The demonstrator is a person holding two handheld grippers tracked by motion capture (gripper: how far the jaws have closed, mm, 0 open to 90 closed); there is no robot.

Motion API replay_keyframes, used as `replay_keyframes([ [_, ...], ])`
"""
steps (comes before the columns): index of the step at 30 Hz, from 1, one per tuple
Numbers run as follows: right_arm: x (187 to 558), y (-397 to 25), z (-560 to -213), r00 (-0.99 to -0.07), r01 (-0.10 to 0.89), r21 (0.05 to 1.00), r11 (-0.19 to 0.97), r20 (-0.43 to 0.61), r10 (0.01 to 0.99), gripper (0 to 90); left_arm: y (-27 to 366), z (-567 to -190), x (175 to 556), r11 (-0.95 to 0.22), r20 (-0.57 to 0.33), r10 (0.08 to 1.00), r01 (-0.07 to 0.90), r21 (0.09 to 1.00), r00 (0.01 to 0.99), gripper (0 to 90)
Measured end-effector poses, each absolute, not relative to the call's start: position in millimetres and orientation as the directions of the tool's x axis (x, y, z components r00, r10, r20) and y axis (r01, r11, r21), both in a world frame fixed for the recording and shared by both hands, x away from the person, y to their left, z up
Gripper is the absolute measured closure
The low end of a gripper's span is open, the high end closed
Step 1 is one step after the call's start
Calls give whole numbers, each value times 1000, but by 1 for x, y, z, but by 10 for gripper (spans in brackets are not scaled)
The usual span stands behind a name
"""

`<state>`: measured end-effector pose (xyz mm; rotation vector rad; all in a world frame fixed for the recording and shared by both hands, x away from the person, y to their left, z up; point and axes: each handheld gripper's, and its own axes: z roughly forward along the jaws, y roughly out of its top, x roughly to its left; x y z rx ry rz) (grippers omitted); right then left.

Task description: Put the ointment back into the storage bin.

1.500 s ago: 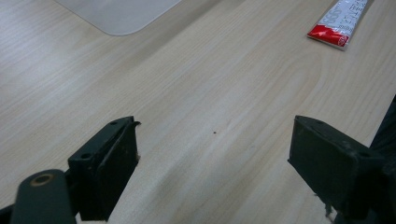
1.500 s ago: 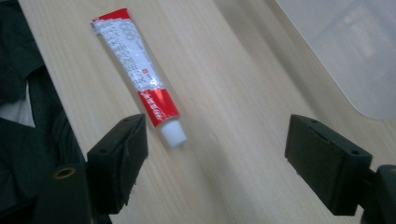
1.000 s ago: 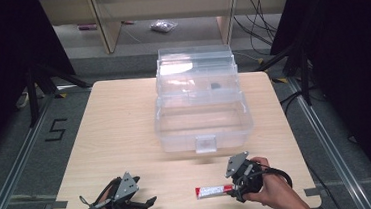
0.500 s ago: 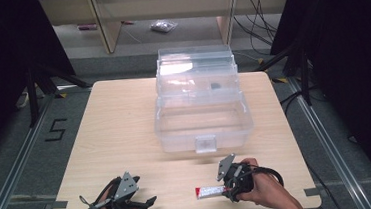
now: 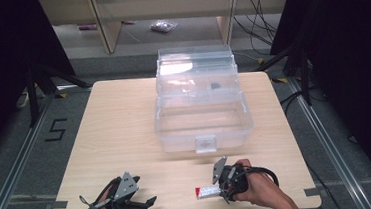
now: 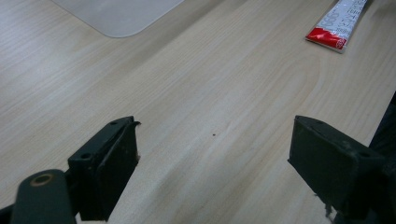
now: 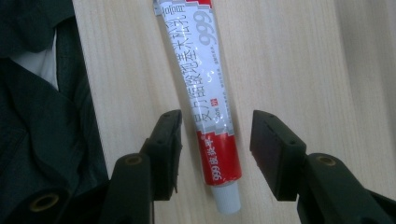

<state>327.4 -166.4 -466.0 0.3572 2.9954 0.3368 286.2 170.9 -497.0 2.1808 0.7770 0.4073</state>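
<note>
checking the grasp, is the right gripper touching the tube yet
Apart. The right gripper view shows the right gripper open astride the tube, bare table visible between each jaw and it.

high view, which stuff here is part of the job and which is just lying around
Likely in use:
tube, lying between the open jaws of the right gripper
clear plastic box, lid open
left gripper, open over bare table

Just lying about:
bag on the floor behind
cables
shelf unit
</note>
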Motion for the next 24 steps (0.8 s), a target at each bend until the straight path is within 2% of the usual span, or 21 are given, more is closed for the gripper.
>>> replay_keyframes([
  [12,331,-164,-472,-972,206,207,956,-67,224,581,171,-497,286,-515,38,646,399,758,762,151],
  [13,332,-164,-472,-978,176,203,963,-74,194,586,171,-497,286,-516,39,646,398,758,763,151],
  [16,331,-163,-473,-974,200,188,961,-65,216,608,171,-497,286,-517,39,645,399,758,763,151],
  [17,333,-162,-474,-979,174,194,965,-70,190,618,171,-497,286,-516,39,645,398,758,763,151],
  [20,331,-161,-475,-974,207,179,962,-57,221,635,171,-497,286,-517,40,645,398,758,763,151],
  [24,334,-161,-476,-984,154,173,973,-59,166,666,170,-497,286,-502,26,648,401,766,761,151],
])
